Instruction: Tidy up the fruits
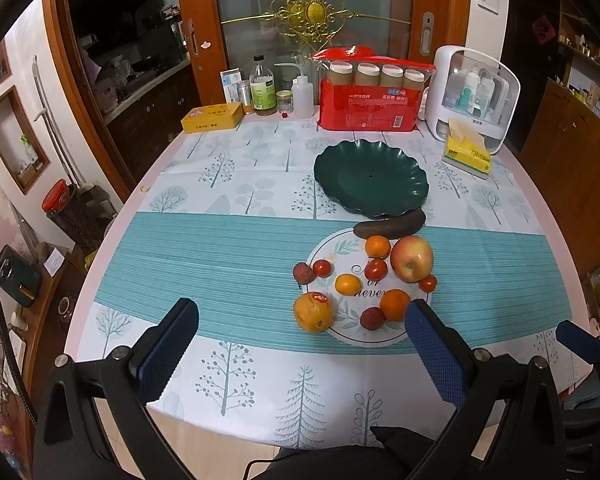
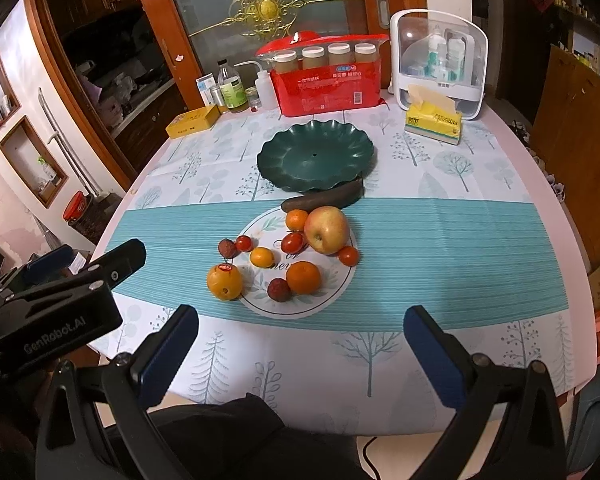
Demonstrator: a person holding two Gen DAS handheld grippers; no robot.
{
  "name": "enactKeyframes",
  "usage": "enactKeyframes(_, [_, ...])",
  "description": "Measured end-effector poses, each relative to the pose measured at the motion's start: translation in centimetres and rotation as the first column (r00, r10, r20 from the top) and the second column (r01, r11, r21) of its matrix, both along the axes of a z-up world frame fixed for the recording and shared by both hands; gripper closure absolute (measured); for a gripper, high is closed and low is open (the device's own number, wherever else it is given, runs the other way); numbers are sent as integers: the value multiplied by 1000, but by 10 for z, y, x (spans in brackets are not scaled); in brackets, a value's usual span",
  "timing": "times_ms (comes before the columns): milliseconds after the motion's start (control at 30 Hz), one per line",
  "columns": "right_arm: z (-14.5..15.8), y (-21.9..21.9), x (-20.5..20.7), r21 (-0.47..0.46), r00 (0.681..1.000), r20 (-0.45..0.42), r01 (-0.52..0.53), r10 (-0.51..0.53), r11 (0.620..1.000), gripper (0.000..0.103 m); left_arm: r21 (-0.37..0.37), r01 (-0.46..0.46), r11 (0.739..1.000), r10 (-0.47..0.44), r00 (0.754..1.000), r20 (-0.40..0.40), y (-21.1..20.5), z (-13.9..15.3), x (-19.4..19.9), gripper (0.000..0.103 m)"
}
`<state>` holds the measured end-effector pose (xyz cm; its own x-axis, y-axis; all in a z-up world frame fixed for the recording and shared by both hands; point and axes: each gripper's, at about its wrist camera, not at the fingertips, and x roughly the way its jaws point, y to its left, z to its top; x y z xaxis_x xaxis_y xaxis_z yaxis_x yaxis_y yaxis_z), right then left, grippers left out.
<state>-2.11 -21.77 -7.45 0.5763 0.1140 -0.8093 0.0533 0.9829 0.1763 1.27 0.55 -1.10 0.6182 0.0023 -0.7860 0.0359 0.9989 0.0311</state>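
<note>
The desk (image 2: 480, 240), under a tree-print cloth with a teal band, fills both views beyond the fingers. Farthest out from both pairs of fingers sits the dark green scalloped plate (image 2: 316, 158), bare, and it looks like the place the fruit belongs. A darkened banana (image 2: 328, 197) lies touching the plate's near rim.

Between the plate and the fingers the fruit is loose on a round white placemat (image 2: 300, 308). Largest is the apple (image 2: 326, 229), with a small mandarin (image 2: 297, 219) just beside it. Nearer the fingers are an orange (image 2: 303, 277) and, off the mat's left edge, a stickered yellow-orange fruit (image 2: 224, 281). Smaller still: a kumquat-like yellow fruit (image 2: 262, 257), two reddish lychees, and several cherry tomatoes.

The left gripper (image 1: 302, 332) hangs with its fingers spread wide and empty, the stickered fruit just ahead between them. The right gripper (image 2: 300, 336) is likewise spread and empty, set back over the desk's near edge, with the orange straight ahead.

Nothing is on the plate yet, so this reads as the first pick. To do it well, I would take the near fruit first, so no reach passes over the cluster. Come down with the fingers straddling the widest part of a round fruit and close gently, since these will roll. The apple leans against the small tomatoes, and lifting it carelessly could scatter them. The banana probably wants a grip across its middle.
</note>
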Motion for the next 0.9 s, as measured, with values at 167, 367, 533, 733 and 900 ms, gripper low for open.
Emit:
enactKeyframes(167, [-2,6,0,2,1000,-4,4,-4,1000,0,-6,12,1000,-12,1000,-10,7,-2,2,1])
enactKeyframes(367, [-1,9,0,0,1000,-8,7,-7,1000,0,-10,26,1000,-26,1000,-1,15,0,5,1])
enactKeyframes(533, [1,17,-1,-11,1000,-15,18,-19,1000,0,-6,47,999,-47,999,14,22,2,5,1])
enactKeyframes(733, [5,30,-9,-29,999,1,50,-50,998,0,-3,81,997,-81,997,14,31,5,4,1])
enactKeyframes(900, [6,40,-12,-36,996,9,84,-84,996,0,-11,117,993,-117,993,-6,39,3,6,1])
